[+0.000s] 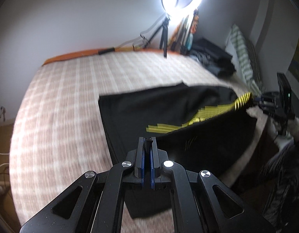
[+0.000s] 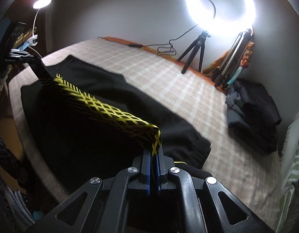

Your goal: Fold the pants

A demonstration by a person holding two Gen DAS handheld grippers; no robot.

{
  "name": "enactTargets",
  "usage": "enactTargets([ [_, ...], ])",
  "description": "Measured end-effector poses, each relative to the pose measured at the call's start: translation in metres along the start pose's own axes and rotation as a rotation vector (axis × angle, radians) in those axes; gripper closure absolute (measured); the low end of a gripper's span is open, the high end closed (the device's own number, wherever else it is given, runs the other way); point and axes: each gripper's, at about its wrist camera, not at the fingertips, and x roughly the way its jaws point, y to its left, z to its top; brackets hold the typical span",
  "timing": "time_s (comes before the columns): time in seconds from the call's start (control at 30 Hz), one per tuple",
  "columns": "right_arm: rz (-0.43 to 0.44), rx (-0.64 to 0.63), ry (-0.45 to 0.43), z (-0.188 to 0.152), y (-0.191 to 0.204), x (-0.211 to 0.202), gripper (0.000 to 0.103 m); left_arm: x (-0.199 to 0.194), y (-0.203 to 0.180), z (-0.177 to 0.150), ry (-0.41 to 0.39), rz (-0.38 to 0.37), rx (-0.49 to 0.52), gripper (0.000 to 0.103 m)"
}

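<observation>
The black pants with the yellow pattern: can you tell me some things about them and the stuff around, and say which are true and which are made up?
1. Both grippers are pinching the pants. True: the left gripper and the right gripper are each shut on fabric.
2. The pants lie on a bare wooden floor. False: they are on a checked bedspread.
3. The ring light is switched on. True.
4. The patterned band is red. False: the band is yellow on black.
5. A pile of dark clothes sits on the bed. True.
</observation>
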Motion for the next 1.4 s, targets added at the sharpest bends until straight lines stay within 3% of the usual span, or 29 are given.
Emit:
enactTargets([
  [0.27, -0.016, -0.062, 0.003, -0.023, 0.016, -0.005, 0.101, 0.005, -0.014, -0.024, 0.063, 0.015, 0.089, 0.1],
  [0.4, -0.013, -0.086, 0.021, -0.035, 0.023, -0.005, 0.101, 0.013, -0.017, -0.036, 0.132, 0.02, 0.123, 0.1],
  [0.53, 0.0, -0.108, 0.05, -0.049, 0.028, -0.004, 0.101, 0.012, -0.012, -0.043, 0.19, 0.034, 0.078, 0.095],
  [0.57, 0.025, -0.108, 0.066, -0.052, 0.028, -0.005, 0.1, 0.009, -0.01, -0.043, 0.193, 0.051, 0.066, 0.09],
  [0.7, 0.103, -0.112, 0.102, -0.065, 0.031, -0.016, 0.093, -0.017, 0.004, -0.037, 0.135, 0.084, 0.008, 0.087],
  [0.8, 0.152, -0.062, 0.088, -0.071, 0.024, -0.029, 0.076, -0.033, 0.011, -0.032, 0.082, 0.102, -0.019, 0.087],
  [0.9, 0.176, 0.052, 0.032, -0.065, 0.002, -0.04, 0.075, -0.039, 0.009, -0.022, 0.035, 0.093, -0.035, 0.087],
  [0.97, 0.179, 0.152, -0.005, -0.059, -0.015, -0.042, 0.075, -0.034, 0.003, -0.012, 0.015, 0.062, -0.046, 0.087],
  [1.1, 0.182, 0.184, -0.031, -0.043, -0.018, -0.032, 0.075, -0.014, -0.014, -0.005, 0.017, -0.007, -0.05, 0.087],
  [1.27, 0.149, 0.112, 0.065, -0.037, 0.001, 0.002, 0.075, 0.025, -0.039, -0.01, 0.107, -0.064, -0.002, 0.087],
  [1.4, 0.177, 0.147, 0.138, -0.047, -0.002, 0.015, 0.073, 0.04, -0.034, -0.021, 0.181, -0.016, 0.023, 0.087],
])
